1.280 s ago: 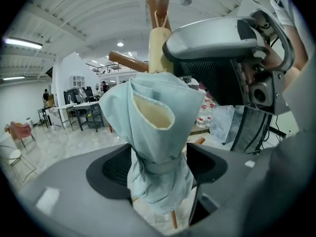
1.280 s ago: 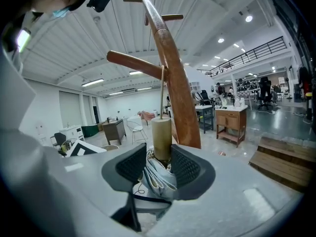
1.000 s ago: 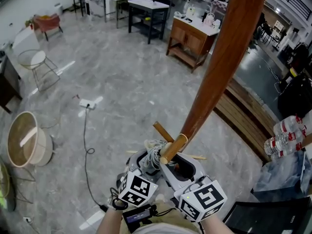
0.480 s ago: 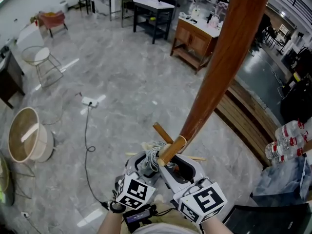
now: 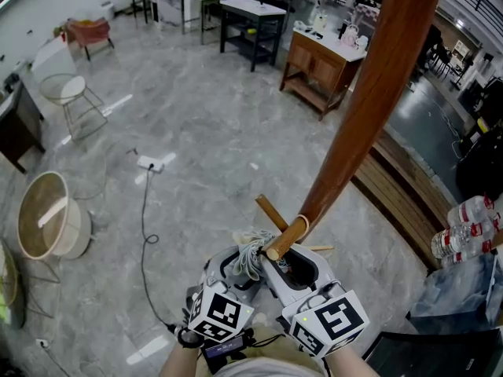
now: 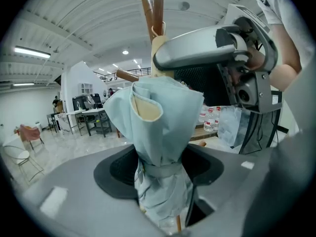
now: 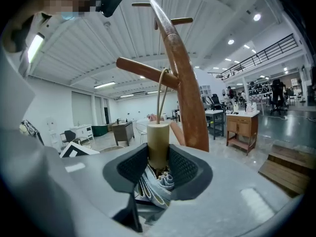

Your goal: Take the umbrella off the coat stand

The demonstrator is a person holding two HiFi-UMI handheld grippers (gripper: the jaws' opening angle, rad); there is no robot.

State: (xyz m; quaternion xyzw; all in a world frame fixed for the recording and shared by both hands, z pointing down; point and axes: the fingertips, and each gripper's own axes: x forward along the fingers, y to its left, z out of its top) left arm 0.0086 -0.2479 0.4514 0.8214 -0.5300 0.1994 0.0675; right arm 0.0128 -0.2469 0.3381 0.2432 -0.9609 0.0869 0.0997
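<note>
A folded pale-blue umbrella (image 6: pixel 160 132) with a strap round it stands between the jaws of my left gripper (image 6: pixel 160 166), whose pads press its fabric. Its beige wooden handle (image 7: pixel 159 141) sits between the pads of my right gripper (image 7: pixel 158 169), whose jaws are closing on it. A thin cord loop (image 7: pixel 160 95) runs from the handle up over a peg (image 7: pixel 143 70) of the brown coat stand (image 7: pixel 185 93). In the head view both grippers meet below the stand's pole (image 5: pixel 369 108), left gripper (image 5: pixel 236 264) and right gripper (image 5: pixel 289 264) side by side at the handle (image 5: pixel 285 238).
A round basket (image 5: pixel 47 226) sits on the floor at the left. A power strip with cable (image 5: pixel 149 163) trails toward me. A wooden cabinet (image 5: pixel 322 65), a dark table (image 5: pixel 255 22) and a wire chair (image 5: pixel 67 93) stand farther off. Water bottles (image 5: pixel 468 226) and a wooden platform (image 5: pixel 401 195) are right.
Both grippers stay at the umbrella beside the pole. Only the head view has shifted a little, so the handle sits slightly lower and further right in the picture.
</note>
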